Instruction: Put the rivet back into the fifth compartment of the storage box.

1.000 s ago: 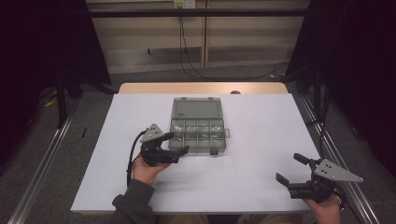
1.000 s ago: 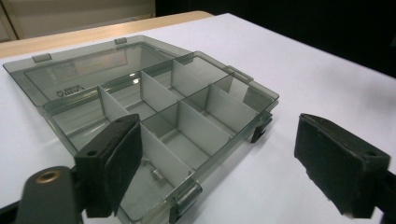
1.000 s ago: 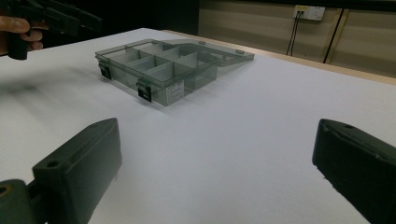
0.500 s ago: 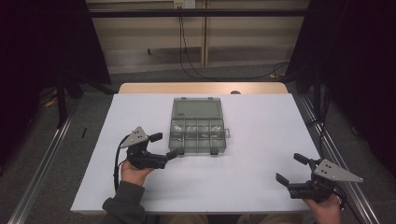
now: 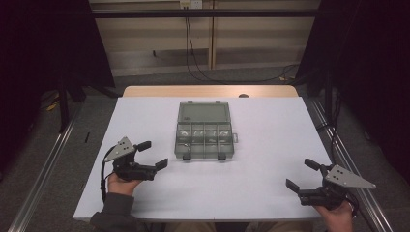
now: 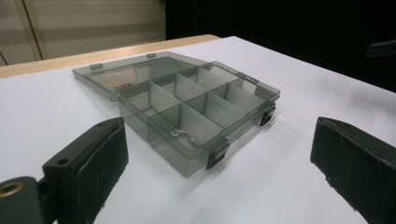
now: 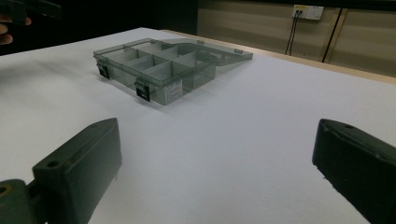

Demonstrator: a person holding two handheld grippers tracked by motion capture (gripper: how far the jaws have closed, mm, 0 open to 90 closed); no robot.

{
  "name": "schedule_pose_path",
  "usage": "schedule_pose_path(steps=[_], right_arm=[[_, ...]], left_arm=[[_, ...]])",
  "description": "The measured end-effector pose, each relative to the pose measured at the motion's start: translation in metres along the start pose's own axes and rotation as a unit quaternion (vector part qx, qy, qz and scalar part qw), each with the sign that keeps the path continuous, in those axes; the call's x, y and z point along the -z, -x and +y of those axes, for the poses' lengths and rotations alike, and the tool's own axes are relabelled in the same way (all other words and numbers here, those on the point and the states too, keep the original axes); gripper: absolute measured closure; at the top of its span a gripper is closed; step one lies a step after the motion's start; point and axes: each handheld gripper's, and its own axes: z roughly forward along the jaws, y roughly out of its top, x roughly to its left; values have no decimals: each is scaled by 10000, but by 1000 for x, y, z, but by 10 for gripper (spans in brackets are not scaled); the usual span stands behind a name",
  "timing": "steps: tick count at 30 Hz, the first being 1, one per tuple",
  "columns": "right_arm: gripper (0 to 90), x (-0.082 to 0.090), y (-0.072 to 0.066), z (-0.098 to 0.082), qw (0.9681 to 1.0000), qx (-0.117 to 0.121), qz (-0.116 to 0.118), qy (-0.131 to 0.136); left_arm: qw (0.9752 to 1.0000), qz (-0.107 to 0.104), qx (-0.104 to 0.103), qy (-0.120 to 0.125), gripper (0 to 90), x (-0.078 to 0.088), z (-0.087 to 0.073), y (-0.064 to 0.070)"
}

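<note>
The left gripper [image 5: 147,155], jaws just spread wide and empty, has drawn back left of the open compartment box [image 5: 205,137] mid-table [image 5: 270,193]; the right gripper [image 5: 302,175] waits open, well right of the box.

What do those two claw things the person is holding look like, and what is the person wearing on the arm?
Each one, the left gripper and the right gripper, is black with two chunky flat jaws and a grey three-cornered plate on top. A black cable loops down from the left one. The left arm has a dark grey sleeve.
</note>
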Motion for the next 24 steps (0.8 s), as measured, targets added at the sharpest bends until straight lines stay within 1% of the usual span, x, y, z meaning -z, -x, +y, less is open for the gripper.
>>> schedule_pose_path(steps=[5,9,13,14,19,24], right_arm=[[12,0,0,0,10000,-8,-11,11],[12,0,1,0,10000,-11,-16,11],[12,0,0,0,10000,-8,-16,9],[12,0,1,0,10000,-2,-18,6],[12,0,1,0,10000,-10,-22,9],[12,1,1,-1,10000,-10,-37,15]], left_arm=[[9999,109,17,23,40,12,-5,-4],[9999,137,-15,9,42,19,-8,-7],[9998,170,18,43,41,25,-10,-8],[9998,193,-21,17,41,26,-10,-9],[9998,192,13,-14,40,32,-14,-11],[9997,239,18,-54,40,38,-17,-13]])
